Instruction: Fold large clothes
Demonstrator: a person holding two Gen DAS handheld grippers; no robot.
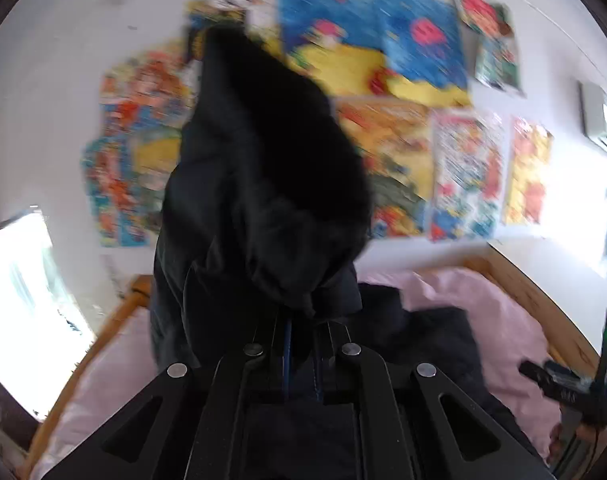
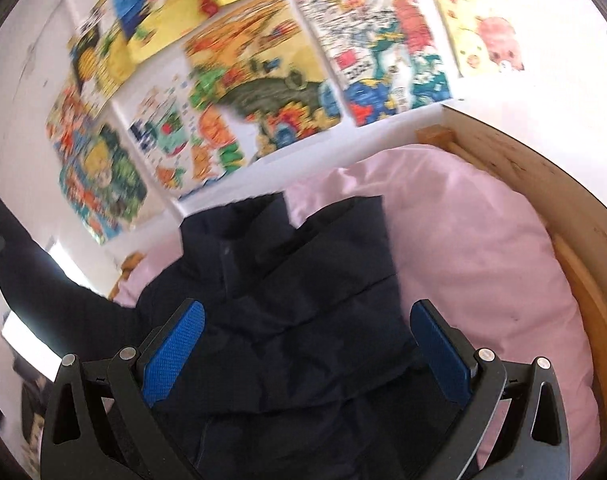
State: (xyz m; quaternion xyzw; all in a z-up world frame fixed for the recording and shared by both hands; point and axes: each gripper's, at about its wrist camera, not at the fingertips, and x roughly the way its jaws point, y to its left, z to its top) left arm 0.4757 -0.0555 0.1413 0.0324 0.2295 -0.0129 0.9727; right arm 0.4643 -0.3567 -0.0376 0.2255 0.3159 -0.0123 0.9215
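Bed point(image 2: 483, 240) with pink bedding, wooden frame point(image 2: 543, 184) on the far and right sides. Wall behind covered in bright posters point(image 2: 263, 80), blurred. Dark jacket point(image 2: 295, 300) lies crumpled mid-bed. Left gripper point(image 1: 303, 332): fingers pinched tight on a bunched part of the jacket, lifted up so the cloth blocks most of the left view. Right gripper point(image 2: 307, 344): blue-padded fingers point(image 2: 171, 356) spread wide above the jacket, nothing between them. Dark sleeve point(image 2: 43, 288) at left, cut off by the frame.
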